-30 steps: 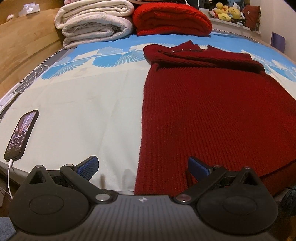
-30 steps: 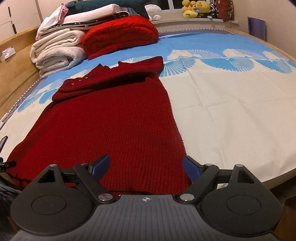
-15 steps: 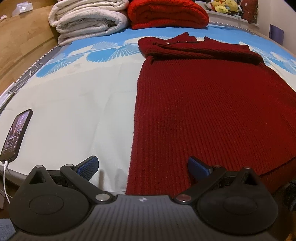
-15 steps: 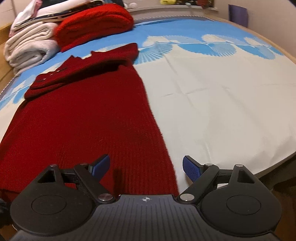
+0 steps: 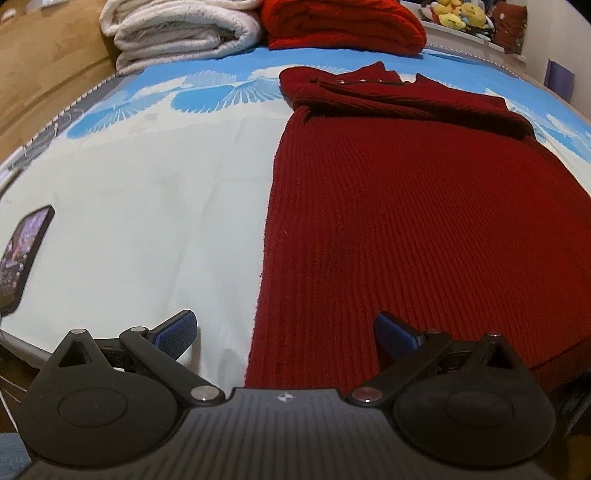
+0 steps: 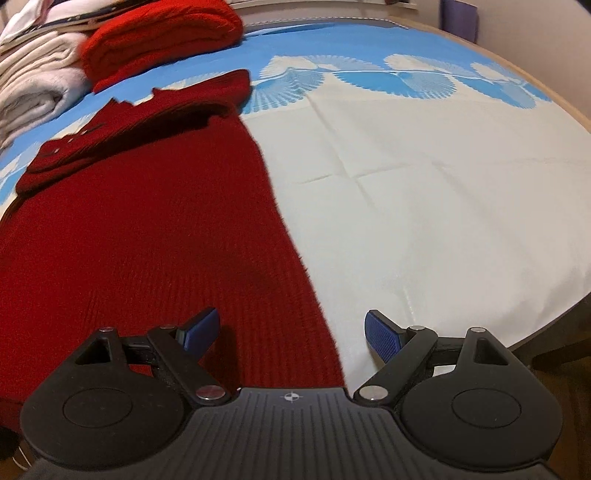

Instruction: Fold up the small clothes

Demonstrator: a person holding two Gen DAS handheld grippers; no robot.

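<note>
The dark red knitted sweater (image 5: 406,206) lay flat on the bed sheet (image 5: 155,206), its sleeves folded across the chest at the far end. Its near hem corner on one side lay between the fingers of the left gripper (image 5: 286,330), which stood wide apart and held nothing. The other near hem corner lay between the fingers of the right gripper (image 6: 291,330), also spread wide and empty, with the left pad over the knit and the right pad over the sheet. Far beyond the fingers sat a folded bright red blanket (image 5: 343,22) beside folded white blankets (image 5: 181,33). A phone (image 5: 22,251) lay left of the left fingers.
</note>
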